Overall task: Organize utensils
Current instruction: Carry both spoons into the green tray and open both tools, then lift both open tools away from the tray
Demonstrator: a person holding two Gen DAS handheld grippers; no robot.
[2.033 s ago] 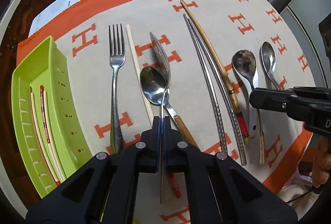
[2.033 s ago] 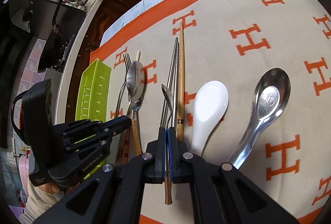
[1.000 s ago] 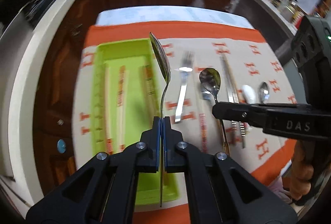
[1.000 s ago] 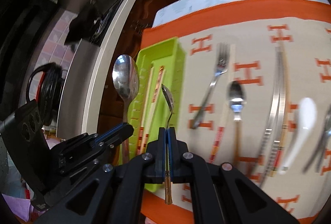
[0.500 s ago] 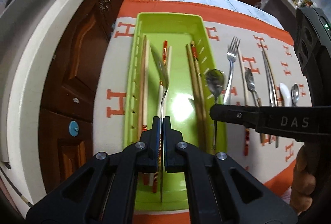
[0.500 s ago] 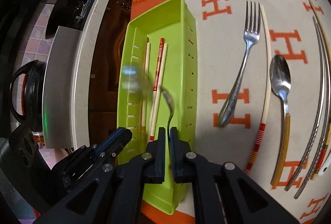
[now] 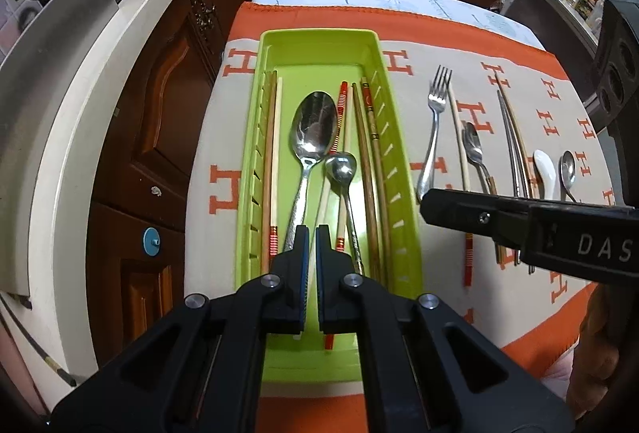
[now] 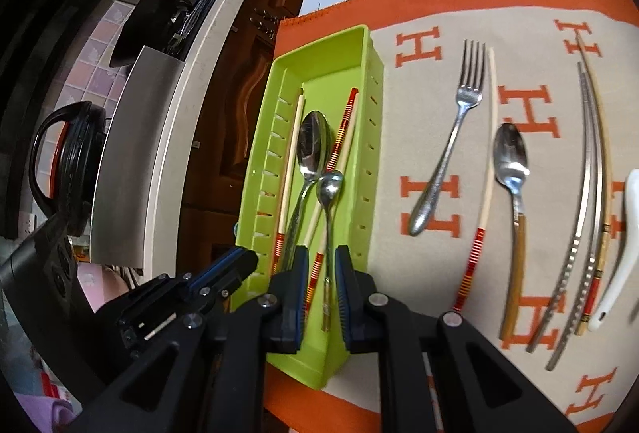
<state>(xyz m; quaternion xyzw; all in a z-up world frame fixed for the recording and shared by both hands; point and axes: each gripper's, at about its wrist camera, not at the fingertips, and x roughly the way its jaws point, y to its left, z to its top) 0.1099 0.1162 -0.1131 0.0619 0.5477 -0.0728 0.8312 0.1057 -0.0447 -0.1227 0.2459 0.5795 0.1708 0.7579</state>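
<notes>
- Kitchen setting: dark wooden cabinet doors (image 7: pixel 167 105) and a pale counter edge border the worktop, which is covered by a beige cloth with orange H letters and an orange border (image 8: pixel 439 13).
- Lime-green slotted plastic tray (image 7: pixel 319 45) lies at the cloth's left end.
- Inside the tray: a large steel spoon (image 7: pixel 313 129) and a small steel spoon (image 7: pixel 340 167) lie side by side, bowls pointing away, among several chopsticks (image 7: pixel 271 153).
- Left tool (image 7: pixel 310 233): blue-padded fingers slightly apart, gripping nothing, directly over the large spoon's handle.
- Right tool (image 8: pixel 321 257): fingers apart, empty, straddling the small spoon's handle above the tray.
- On the cloth, right of the tray: a steel fork (image 8: pixel 451 141), a cream chopstick with red-striped end (image 8: pixel 485 173), a wooden-handled steel spoon (image 8: pixel 513 169), a pair of metal chopsticks (image 8: pixel 587 173), a white ceramic spoon (image 8: pixel 623 241).
</notes>
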